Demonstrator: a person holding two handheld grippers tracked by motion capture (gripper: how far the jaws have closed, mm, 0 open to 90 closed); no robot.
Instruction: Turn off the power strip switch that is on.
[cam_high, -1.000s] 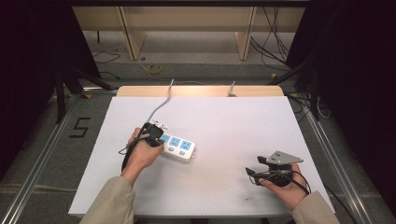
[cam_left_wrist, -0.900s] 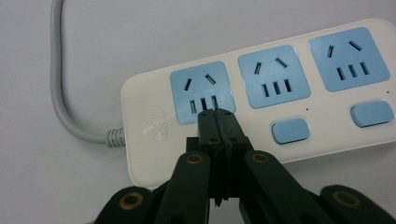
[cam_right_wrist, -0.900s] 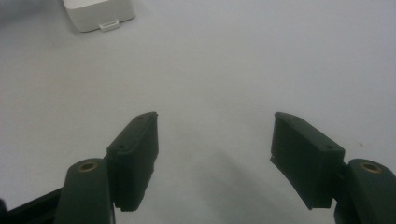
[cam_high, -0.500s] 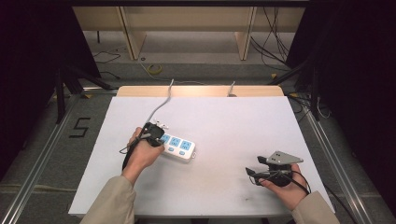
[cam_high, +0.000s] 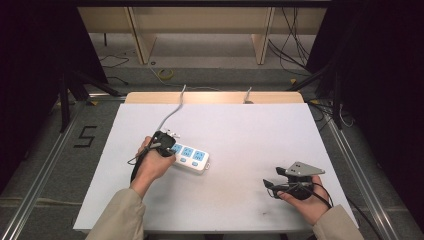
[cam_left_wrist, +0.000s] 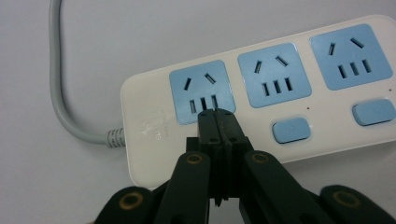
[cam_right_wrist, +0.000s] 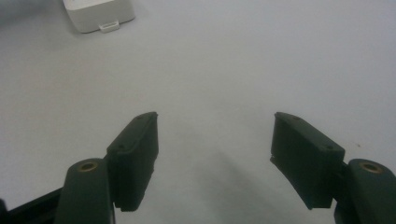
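White power strip (cam_left_wrist: 261, 100): three blue sockets, two blue switches.

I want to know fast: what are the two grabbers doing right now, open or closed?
Left gripper: closed, holding nothing, tips at the first blue socket of the power strip.
Right gripper: open, empty, over the white table.

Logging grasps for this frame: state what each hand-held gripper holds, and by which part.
Nothing is held. The left hand-held gripper is shut with its tips over the power strip, clamping nothing. The right hand-held gripper is open above the table.
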